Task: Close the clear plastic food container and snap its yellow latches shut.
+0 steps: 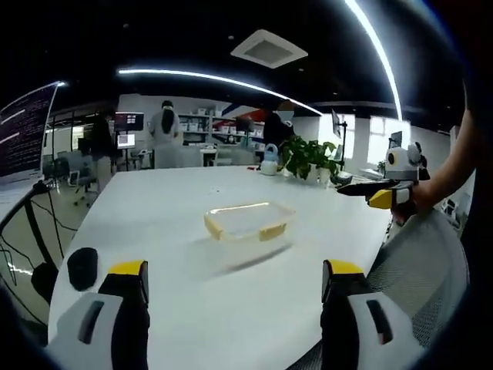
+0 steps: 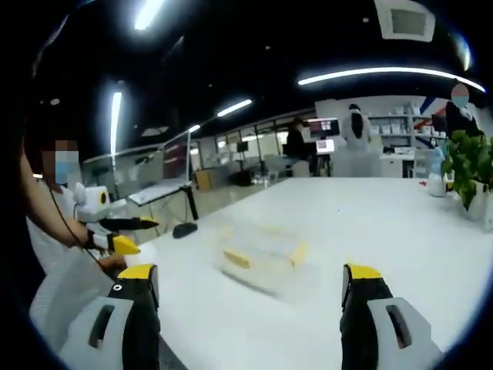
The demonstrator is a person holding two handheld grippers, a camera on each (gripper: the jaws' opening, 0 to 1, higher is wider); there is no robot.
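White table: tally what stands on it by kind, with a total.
Clear food container: 1
Potted plant: 1
Kettle: 1
Total on the table: 3

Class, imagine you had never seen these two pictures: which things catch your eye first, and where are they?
The clear plastic food container with yellow latches sits alone in the middle of a large white table. Both hand-held grippers, left and right, hang open on the near side of it, apart from it. A leafy potted plant stands at the table's far edge.
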